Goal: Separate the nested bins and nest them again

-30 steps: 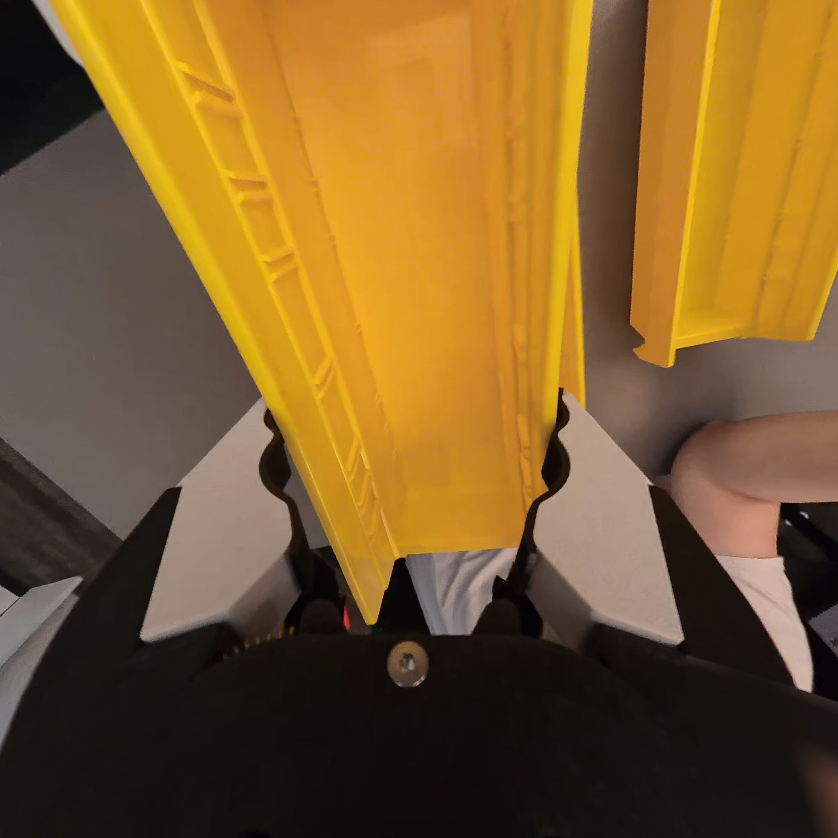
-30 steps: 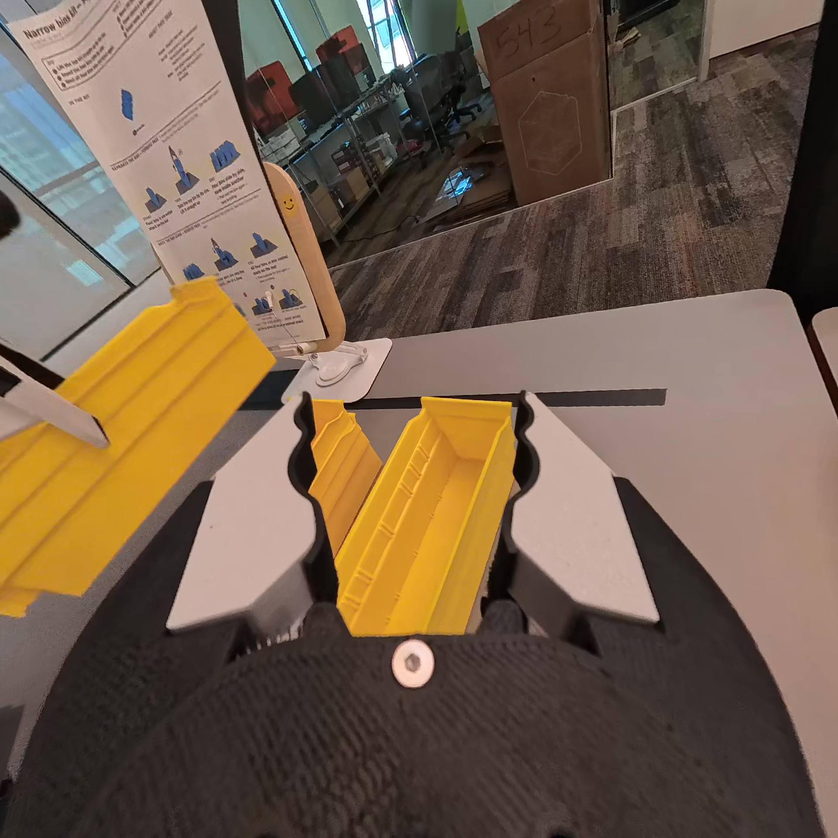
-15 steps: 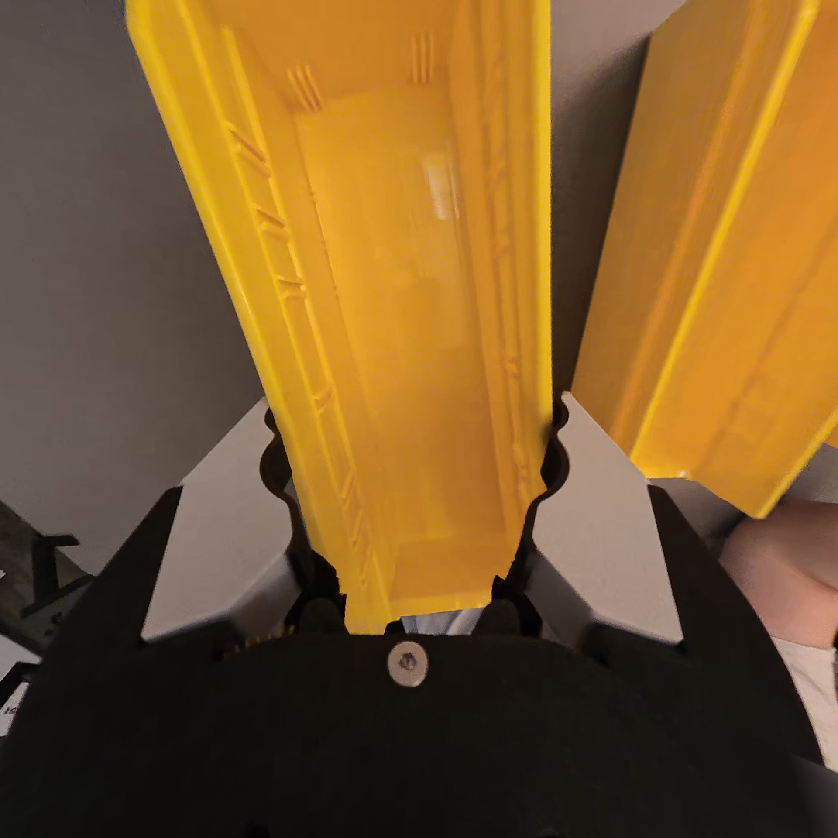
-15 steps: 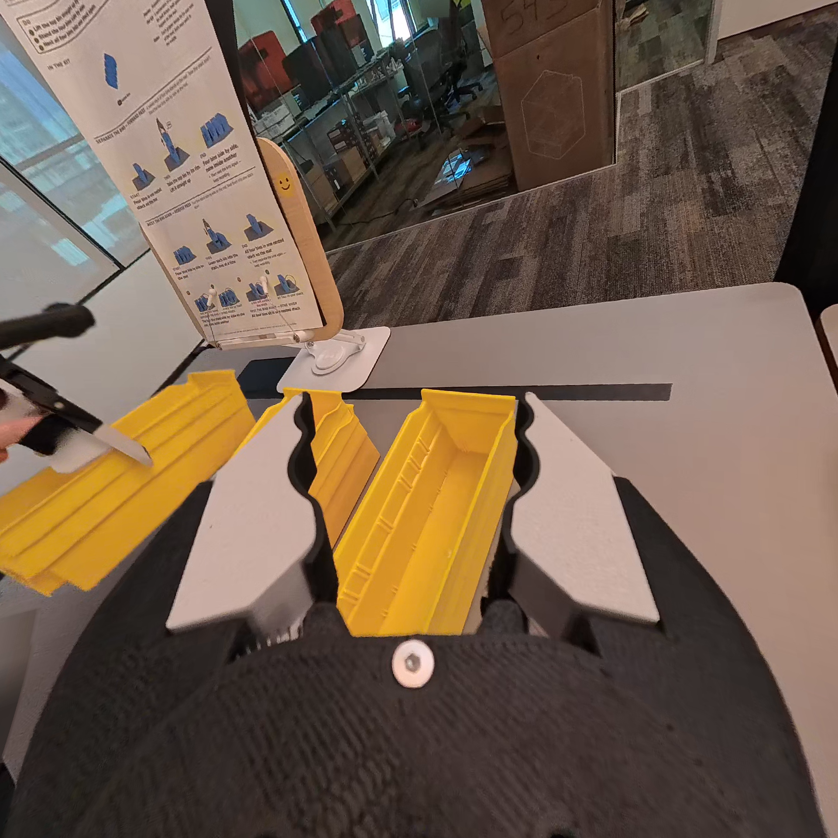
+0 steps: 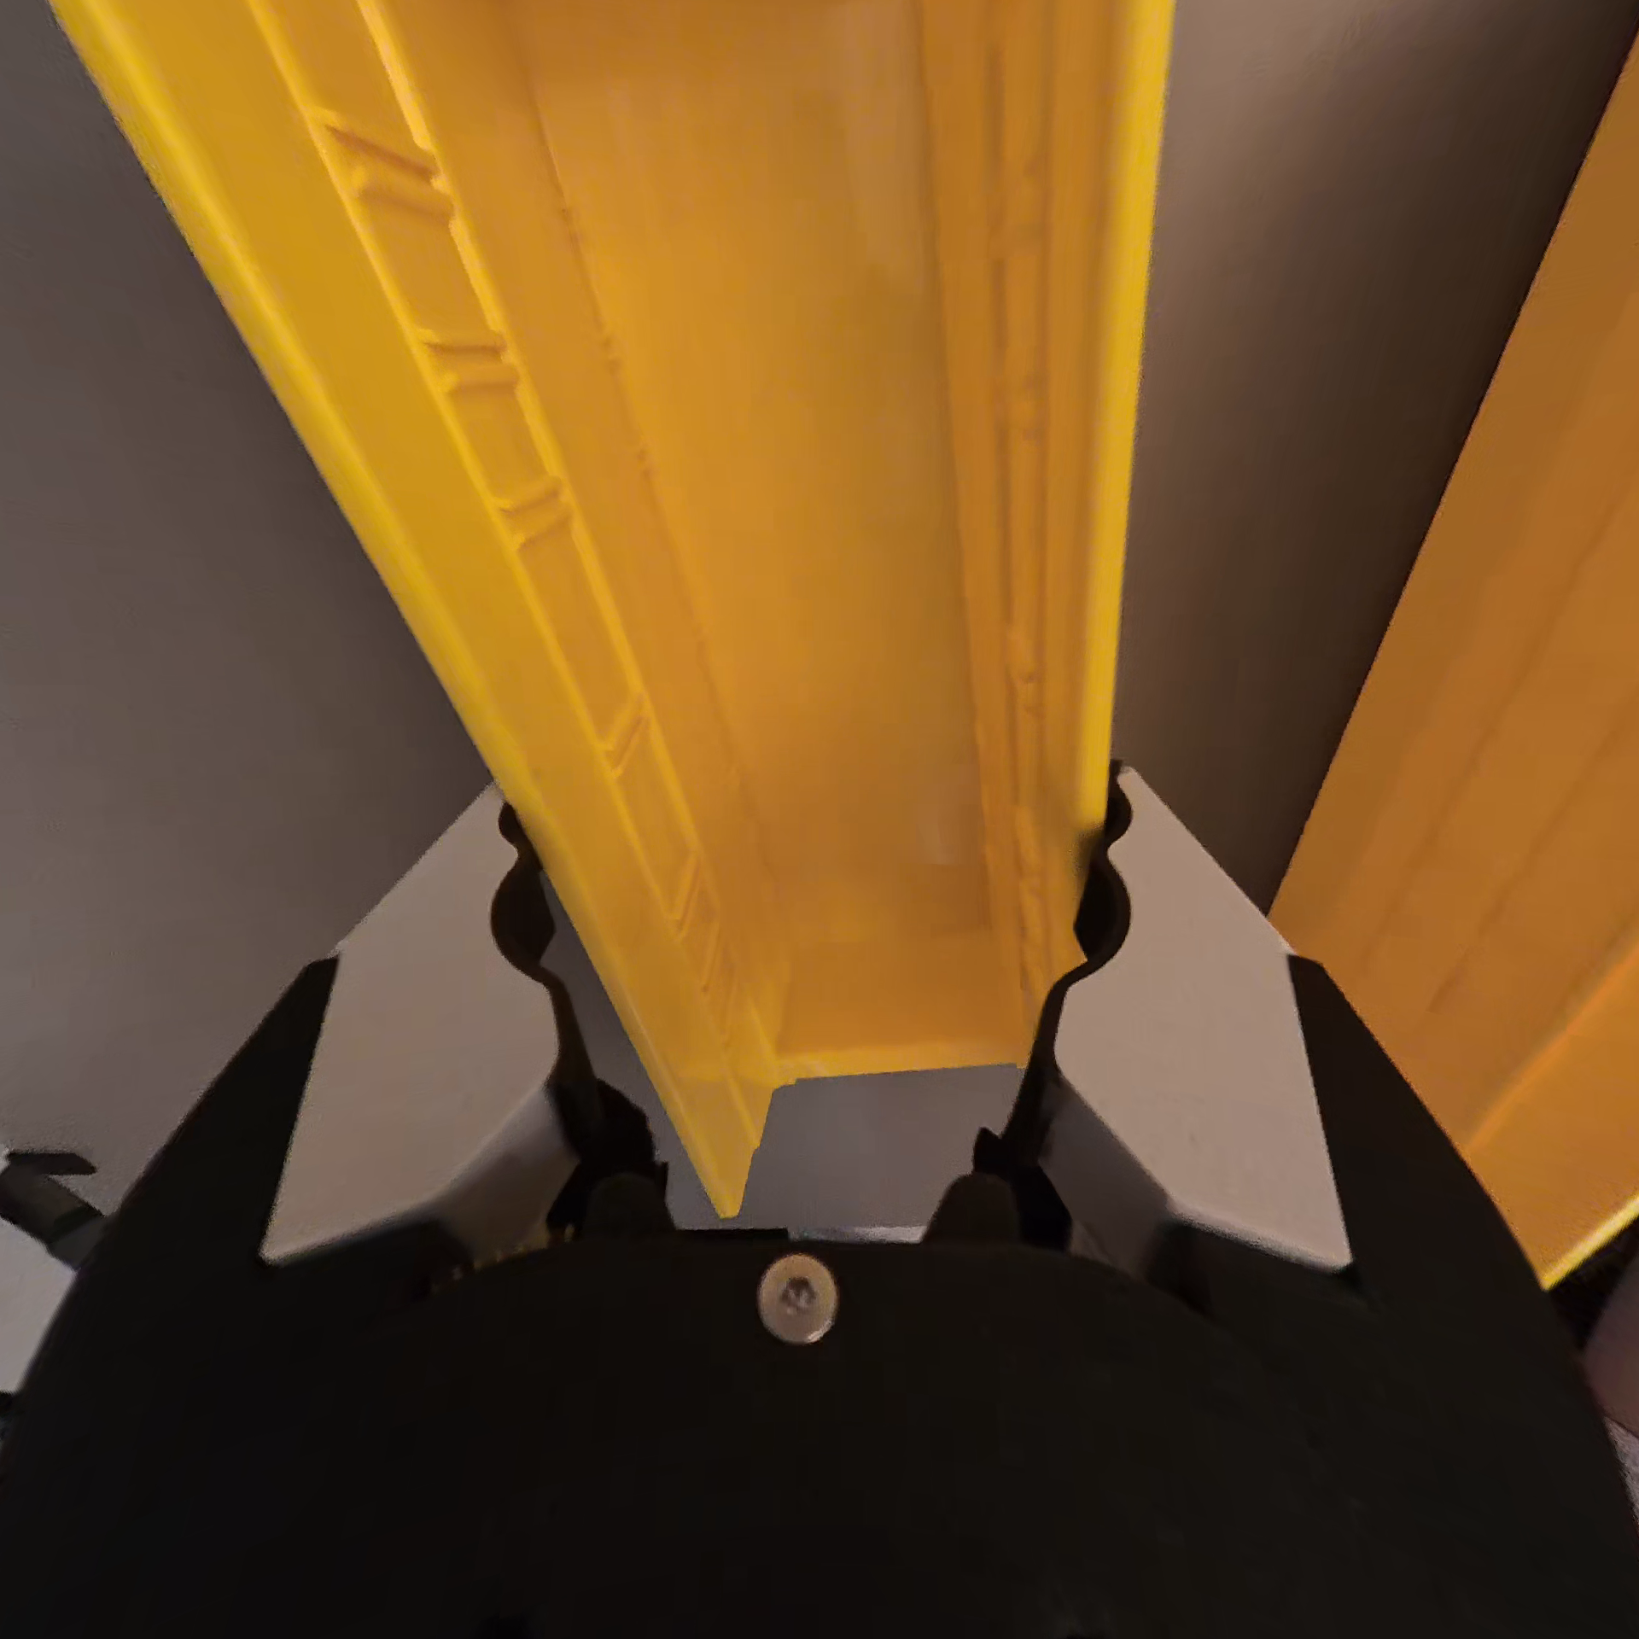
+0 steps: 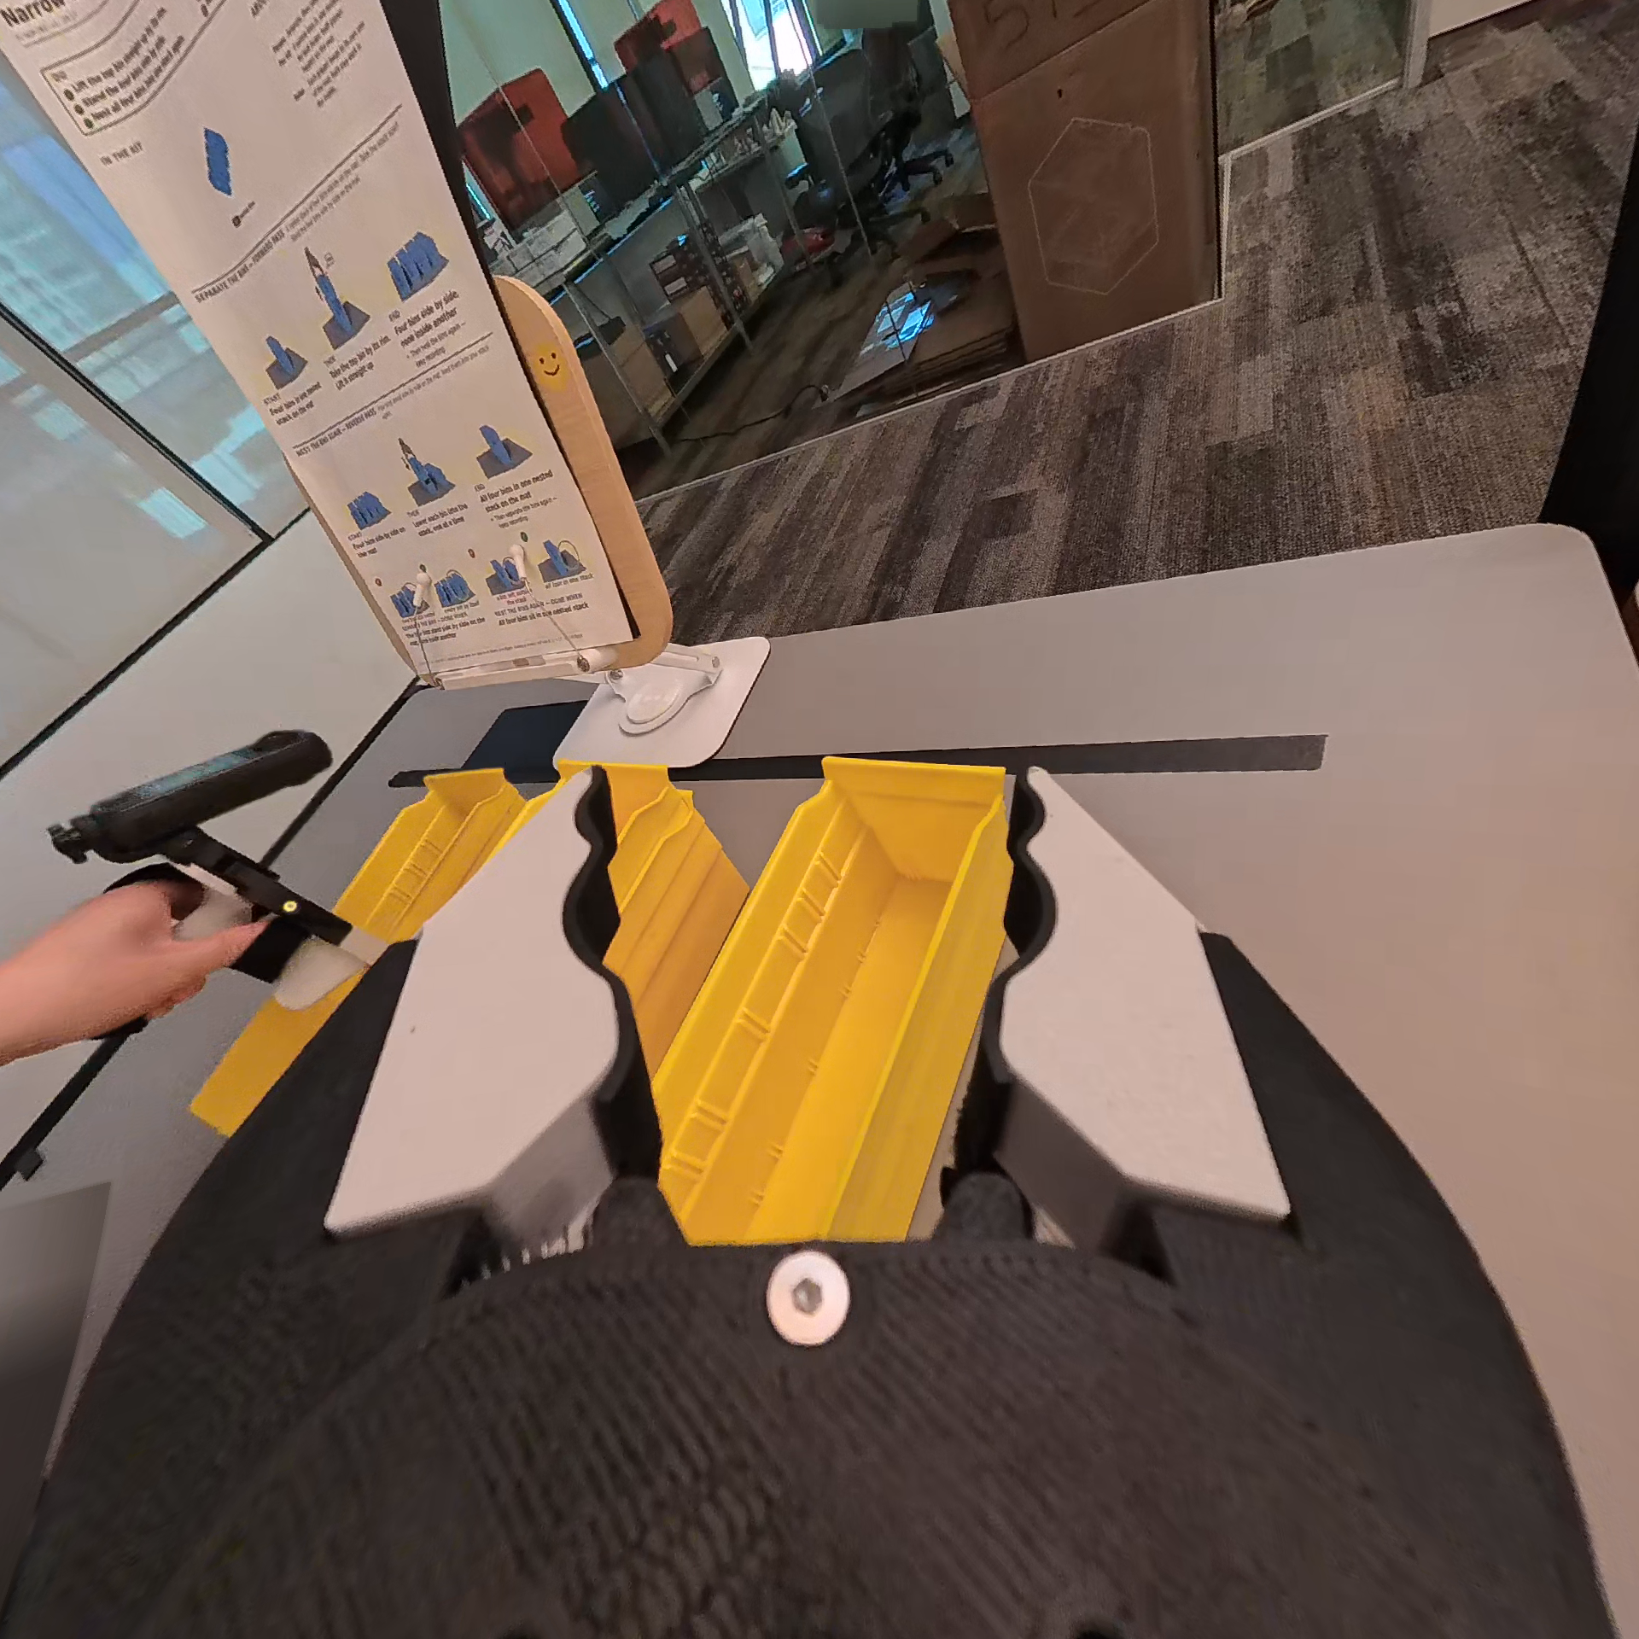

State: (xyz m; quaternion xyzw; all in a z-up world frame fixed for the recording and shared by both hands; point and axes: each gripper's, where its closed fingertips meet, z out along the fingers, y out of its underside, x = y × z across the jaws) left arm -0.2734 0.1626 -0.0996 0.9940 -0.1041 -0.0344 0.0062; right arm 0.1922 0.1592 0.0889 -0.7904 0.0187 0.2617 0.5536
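Grey tabletop (image 6: 1242,665): left gripper (image 5: 807,789) spread around yellow bin (image 5: 798,443); right gripper (image 6: 807,780) pinches another bin (image 6: 843,1020). Withdraw left straight back, avoiding neighbour bin (image 5: 1463,798) to its right.

Hand-held gripper (image 6: 803,887): blk textured body, grey fingers (image 6: 497,1020), silver hex screw (image 6: 807,1297).

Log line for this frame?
three yellow bins side by side on table | left tool astride left bin | right tool astride right bin | grips unclear
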